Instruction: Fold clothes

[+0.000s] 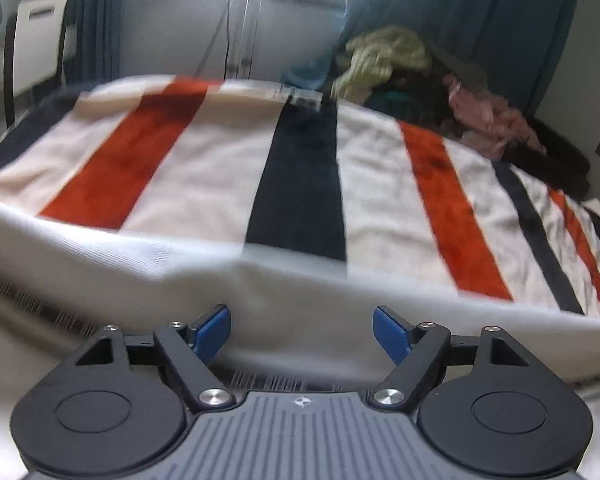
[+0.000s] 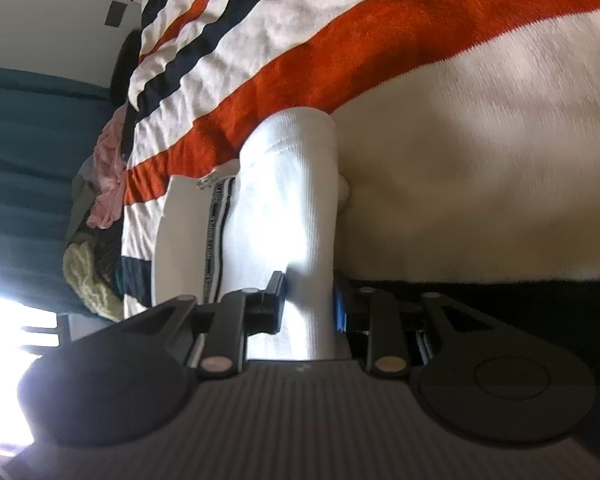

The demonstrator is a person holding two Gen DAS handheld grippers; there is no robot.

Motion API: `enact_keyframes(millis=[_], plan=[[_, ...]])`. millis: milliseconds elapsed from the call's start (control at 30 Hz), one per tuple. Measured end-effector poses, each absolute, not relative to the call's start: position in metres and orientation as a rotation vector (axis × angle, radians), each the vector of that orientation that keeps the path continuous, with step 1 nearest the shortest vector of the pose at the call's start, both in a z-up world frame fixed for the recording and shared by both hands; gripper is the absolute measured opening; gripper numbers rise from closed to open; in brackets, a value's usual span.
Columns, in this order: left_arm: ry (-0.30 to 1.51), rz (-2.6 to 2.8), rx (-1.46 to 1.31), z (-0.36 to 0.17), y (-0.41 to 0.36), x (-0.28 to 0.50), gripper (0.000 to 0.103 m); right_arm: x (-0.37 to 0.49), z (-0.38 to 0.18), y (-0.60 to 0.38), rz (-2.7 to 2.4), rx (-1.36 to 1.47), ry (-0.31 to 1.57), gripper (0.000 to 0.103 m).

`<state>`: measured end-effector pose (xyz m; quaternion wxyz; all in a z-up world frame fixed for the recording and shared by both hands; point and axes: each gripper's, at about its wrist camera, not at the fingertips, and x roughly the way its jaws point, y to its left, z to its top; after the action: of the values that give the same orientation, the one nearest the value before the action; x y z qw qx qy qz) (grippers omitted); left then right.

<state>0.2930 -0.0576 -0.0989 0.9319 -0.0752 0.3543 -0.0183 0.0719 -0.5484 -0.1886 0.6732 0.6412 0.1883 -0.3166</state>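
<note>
Right gripper [image 2: 310, 304] pinches the white garment [image 2: 288, 208], whose long axis runs out toward 12 o'clock over the striped blanket [image 2: 380, 40]; left gripper [image 1: 302, 334] hangs spread and unloaded, white cloth [image 1: 180, 264] just ahead at 12; likely it grabs next.

Your left gripper [image 1: 302, 330] had a grey ribbed body with a small compass-like mark at its front edge. On either side of that mark sat a round black housing with a raised disc, and black link arms ran forward from silver screws beside it. The fingers carried blue pads [image 1: 214, 330]. Your right gripper [image 2: 309, 306] showed the same grey ribbed body, black housings, silver screws and a blue pad [image 2: 340, 308], though its mark was too blurred to read.
</note>
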Motion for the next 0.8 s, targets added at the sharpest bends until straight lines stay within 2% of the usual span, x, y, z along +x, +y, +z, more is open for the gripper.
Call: enact_keyframes(millis=[333, 467, 700, 767, 800], plan=[[0.738, -0.235, -0.092, -0.106, -0.133, 0.299, 0.081, 0.075, -0.180, -0.533, -0.807, 1.357, 0.367, 0.027], [0.708, -0.314, -0.065, -0.106, -0.194, 0.287, 0.081, 0.074, -0.182, -0.535, -0.833, 1.365, 0.350, 0.027], [0.690, -0.536, 0.183, -0.129, -0.334, 0.283, 0.081, 0.079, -0.183, -0.534, -0.866, 1.318, 0.318, 0.027], [0.720, -0.508, 0.235, -0.143, -0.360, 0.293, 0.086, 0.081, -0.185, -0.535, -0.868, 1.313, 0.318, 0.027], [0.739, -0.490, 0.261, -0.150, -0.373, 0.299, 0.092, 0.081, -0.186, -0.535, -0.864, 1.317, 0.317, 0.027]])
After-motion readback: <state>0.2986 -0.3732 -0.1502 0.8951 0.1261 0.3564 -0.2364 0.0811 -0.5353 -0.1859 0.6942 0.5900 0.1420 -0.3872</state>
